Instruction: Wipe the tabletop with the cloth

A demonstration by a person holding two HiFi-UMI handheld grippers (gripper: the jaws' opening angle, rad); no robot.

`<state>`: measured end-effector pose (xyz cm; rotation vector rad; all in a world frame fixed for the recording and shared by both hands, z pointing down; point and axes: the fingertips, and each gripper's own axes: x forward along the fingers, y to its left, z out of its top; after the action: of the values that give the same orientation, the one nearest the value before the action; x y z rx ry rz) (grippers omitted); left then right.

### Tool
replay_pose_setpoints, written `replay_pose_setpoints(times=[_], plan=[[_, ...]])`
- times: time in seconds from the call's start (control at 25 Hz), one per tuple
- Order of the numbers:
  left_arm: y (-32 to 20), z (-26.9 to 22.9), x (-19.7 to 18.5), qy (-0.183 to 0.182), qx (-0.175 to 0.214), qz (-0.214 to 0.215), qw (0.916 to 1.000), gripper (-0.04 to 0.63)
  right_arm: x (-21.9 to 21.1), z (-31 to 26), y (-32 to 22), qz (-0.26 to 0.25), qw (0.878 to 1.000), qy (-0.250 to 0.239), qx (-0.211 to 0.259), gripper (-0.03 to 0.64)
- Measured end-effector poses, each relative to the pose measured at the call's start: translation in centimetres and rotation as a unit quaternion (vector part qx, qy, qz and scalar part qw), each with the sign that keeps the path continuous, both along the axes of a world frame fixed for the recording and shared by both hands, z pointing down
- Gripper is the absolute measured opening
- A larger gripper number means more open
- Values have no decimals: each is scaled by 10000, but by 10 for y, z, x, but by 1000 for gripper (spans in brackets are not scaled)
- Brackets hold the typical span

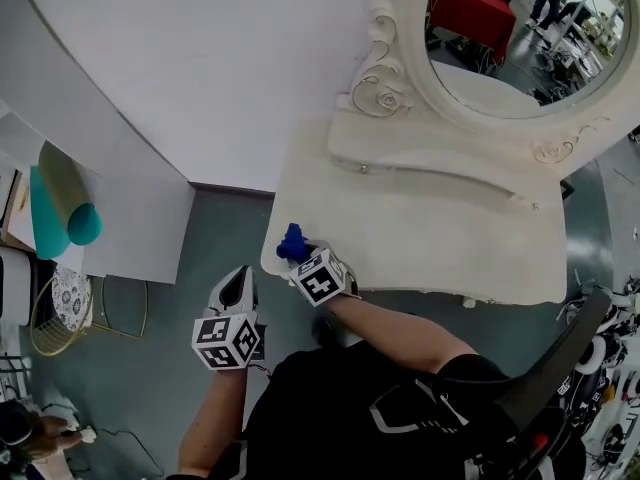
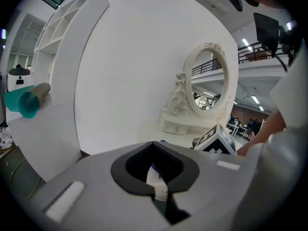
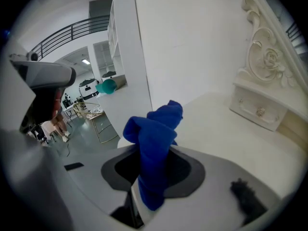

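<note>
A bunched blue cloth (image 1: 291, 243) sits at the near left corner of the white tabletop (image 1: 430, 238). My right gripper (image 1: 303, 260) is shut on it, and in the right gripper view the cloth (image 3: 155, 131) sticks up from between the jaws of that gripper (image 3: 147, 186), with the tabletop (image 3: 226, 129) beyond. My left gripper (image 1: 236, 290) hangs off the table's left front, over the floor. Its jaws meet with nothing in them. In the left gripper view this gripper (image 2: 158, 179) faces the table and the right gripper's marker cube (image 2: 215, 141).
An ornate oval mirror (image 1: 520, 38) on a small drawer base (image 1: 440, 168) stands at the back of the table. To the left are a white shelf unit with teal and beige rolls (image 1: 60, 208) and a gold wire basket (image 1: 60, 318). A dark chair (image 1: 565, 363) is at right.
</note>
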<state>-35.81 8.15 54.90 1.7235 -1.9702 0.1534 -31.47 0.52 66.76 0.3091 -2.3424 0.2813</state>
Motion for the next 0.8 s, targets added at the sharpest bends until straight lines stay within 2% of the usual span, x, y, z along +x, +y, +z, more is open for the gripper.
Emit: replay_pose_setpoints(times=[0.8], plan=[[-70,-11,109,-59,60,1151,9933,9,126,-2,-37,961,9953,-4,-93,125]])
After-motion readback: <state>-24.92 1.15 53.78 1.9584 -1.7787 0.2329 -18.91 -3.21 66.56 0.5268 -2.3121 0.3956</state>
